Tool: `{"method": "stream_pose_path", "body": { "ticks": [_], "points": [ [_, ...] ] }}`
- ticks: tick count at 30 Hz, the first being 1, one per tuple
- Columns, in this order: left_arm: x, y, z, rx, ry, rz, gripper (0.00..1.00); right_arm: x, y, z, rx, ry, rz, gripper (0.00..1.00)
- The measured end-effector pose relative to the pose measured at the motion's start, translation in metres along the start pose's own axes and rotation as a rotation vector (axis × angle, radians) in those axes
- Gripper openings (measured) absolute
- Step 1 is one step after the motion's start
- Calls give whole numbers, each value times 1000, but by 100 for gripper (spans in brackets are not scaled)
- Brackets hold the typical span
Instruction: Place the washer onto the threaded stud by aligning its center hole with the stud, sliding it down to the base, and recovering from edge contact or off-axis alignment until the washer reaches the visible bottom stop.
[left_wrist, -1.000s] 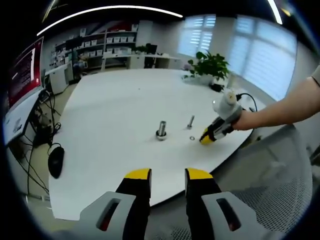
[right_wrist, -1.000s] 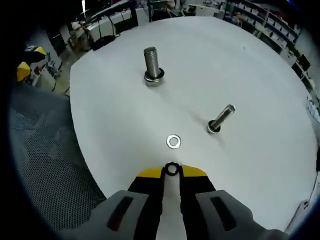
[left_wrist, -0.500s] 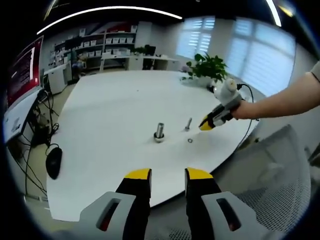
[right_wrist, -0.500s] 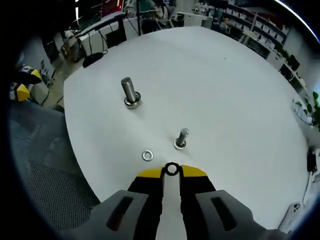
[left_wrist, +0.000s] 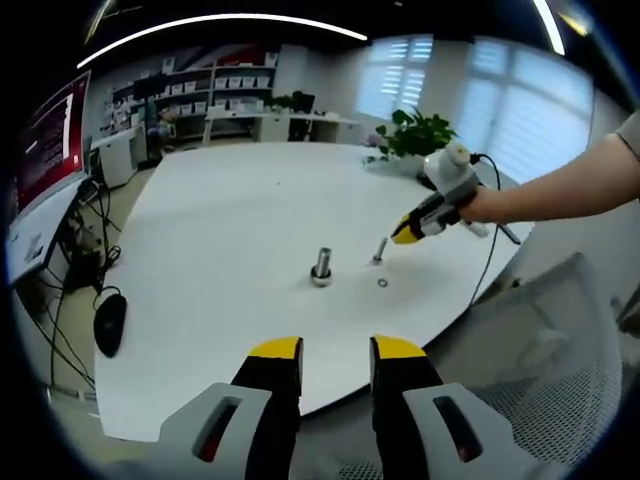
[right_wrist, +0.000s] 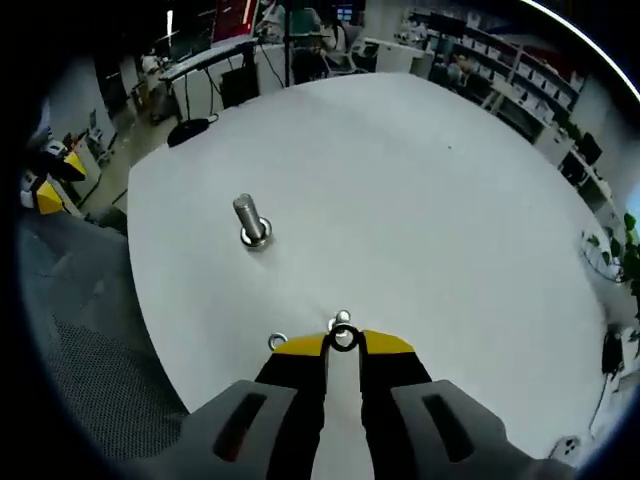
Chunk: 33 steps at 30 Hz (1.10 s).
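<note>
Now your right gripper (right_wrist: 343, 341), fingers pinching 1 washer (right_wrist: 343, 338), hovers above the thin stud (left_wrist: 379, 249) for alignment, left fingers (left_wrist: 278, 352) open.

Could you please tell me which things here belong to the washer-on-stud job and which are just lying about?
Part of the job:
- right gripper, holding a washer at its tips
- small stud, under those tips
- second washer, loose on the table
- larger stud, possibly

Lying about:
- computer mouse
- potted plant
- left gripper, idle
</note>
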<state>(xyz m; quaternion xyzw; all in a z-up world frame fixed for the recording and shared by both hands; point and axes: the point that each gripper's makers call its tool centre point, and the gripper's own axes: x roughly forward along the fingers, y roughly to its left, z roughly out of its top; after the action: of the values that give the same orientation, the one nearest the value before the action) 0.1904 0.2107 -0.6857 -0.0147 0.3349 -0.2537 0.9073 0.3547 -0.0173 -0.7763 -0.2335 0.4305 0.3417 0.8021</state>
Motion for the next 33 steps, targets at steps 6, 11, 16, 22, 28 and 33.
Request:
{"method": "stream_pose_path", "body": {
  "ticks": [6,11,16,22,28,33],
  "points": [
    [1,1,0,4,5,3,25,3,-2,3,-36,3,2,14],
    [0,1,-1,2,7,7,25,8,-3,5,-32,7,8,14],
    [0,2,0,1,6,11,24,11,-2,7,-43,14,18,14],
    [1,2,0,-2,7,12,24,17,-1,4,-62,42,27,14],
    [0,4,-1,-6,8,19,24,25,-2,-1,-72,70,37,14],
    [0,5,-2,-8,11,24,24,32,-2,-8,-35,87,52,14]
  ]
}}
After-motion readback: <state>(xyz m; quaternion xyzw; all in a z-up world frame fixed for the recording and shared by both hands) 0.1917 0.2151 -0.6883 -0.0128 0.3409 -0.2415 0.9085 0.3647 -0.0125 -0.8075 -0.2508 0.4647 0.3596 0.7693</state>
